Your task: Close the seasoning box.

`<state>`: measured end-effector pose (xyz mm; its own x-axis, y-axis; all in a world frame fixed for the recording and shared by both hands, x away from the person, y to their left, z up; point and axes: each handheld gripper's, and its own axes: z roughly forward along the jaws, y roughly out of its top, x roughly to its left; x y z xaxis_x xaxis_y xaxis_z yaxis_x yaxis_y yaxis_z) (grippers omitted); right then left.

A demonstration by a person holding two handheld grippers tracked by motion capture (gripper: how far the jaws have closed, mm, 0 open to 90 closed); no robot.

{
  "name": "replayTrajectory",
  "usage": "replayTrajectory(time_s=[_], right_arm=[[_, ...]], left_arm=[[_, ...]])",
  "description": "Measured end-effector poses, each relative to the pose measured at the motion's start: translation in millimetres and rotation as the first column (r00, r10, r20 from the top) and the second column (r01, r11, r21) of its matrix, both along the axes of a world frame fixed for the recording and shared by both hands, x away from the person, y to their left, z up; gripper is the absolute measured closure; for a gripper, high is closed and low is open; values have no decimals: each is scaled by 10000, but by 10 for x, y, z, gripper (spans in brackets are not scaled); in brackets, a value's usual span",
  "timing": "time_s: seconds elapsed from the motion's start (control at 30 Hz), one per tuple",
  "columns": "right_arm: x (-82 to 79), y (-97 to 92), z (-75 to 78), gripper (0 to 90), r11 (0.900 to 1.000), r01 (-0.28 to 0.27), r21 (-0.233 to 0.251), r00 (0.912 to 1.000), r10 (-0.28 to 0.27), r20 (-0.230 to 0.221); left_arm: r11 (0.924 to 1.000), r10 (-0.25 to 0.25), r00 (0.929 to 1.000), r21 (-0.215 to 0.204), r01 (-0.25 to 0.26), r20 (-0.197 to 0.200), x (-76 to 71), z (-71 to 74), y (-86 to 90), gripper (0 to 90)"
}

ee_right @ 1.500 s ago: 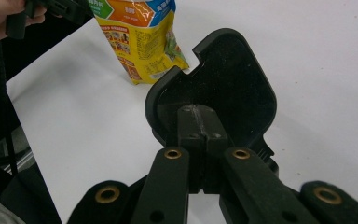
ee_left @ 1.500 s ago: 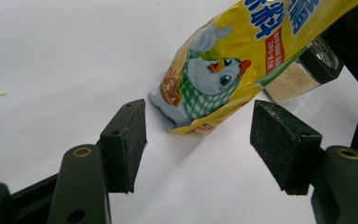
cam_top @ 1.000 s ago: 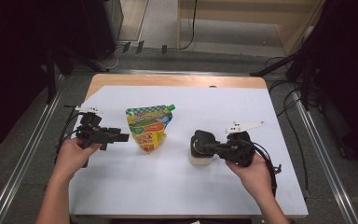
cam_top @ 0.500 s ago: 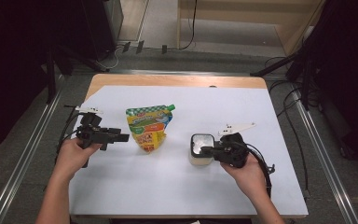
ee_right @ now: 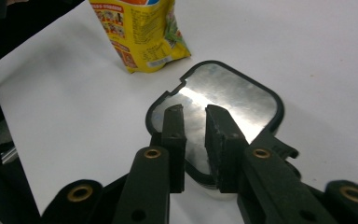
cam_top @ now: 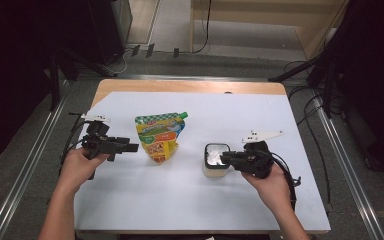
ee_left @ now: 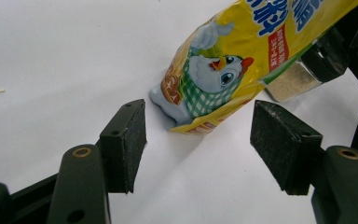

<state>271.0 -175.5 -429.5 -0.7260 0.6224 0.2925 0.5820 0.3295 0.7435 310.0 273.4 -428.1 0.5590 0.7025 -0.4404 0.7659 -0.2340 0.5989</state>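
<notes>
Foil-lidded tub (cam_top: 216, 159) under right tool (cam_top: 226, 159)

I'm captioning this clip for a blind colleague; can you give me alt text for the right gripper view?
The right gripper hovers over a foil-sealed container, its two black jaws a narrow gap apart with nothing between them, having just been opening. A yellow printed pouch lies beyond on the white table.

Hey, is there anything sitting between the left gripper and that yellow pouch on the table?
Nothing visible. The left gripper points at the yellow pouch with open jaws, and bare white table lies between the jaws and the pouch's nearest corner.
</notes>
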Motion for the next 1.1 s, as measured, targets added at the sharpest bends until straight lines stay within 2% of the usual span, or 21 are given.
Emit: replayTrajectory(time_s=[0.5, 0.97, 1.03, 1.1], right_arm=[[73, -318, 15, 501, 9963, 839, 167, 9956, -845, 415], [143, -619, -77, 392, 9879, 1544, 156, 9855, -1551, 695], [150, -651, -94, 380, 9852, 1704, 182, 9830, -1712, 661], [158, -681, -124, 362, 9818, 1894, 132, 9779, -1898, 878]], left_arm=[[10000, 36, 10000, 5, -36, -37, 2, -5, -5, 369], [10000, 33, 10000, 25, -33, -55, 4, -10, -8, 369], [10000, 29, 10000, 28, -29, -54, 4, -11, -7, 369], [10000, 35, 10000, 25, -35, -59, 4, -13, -5, 369]])
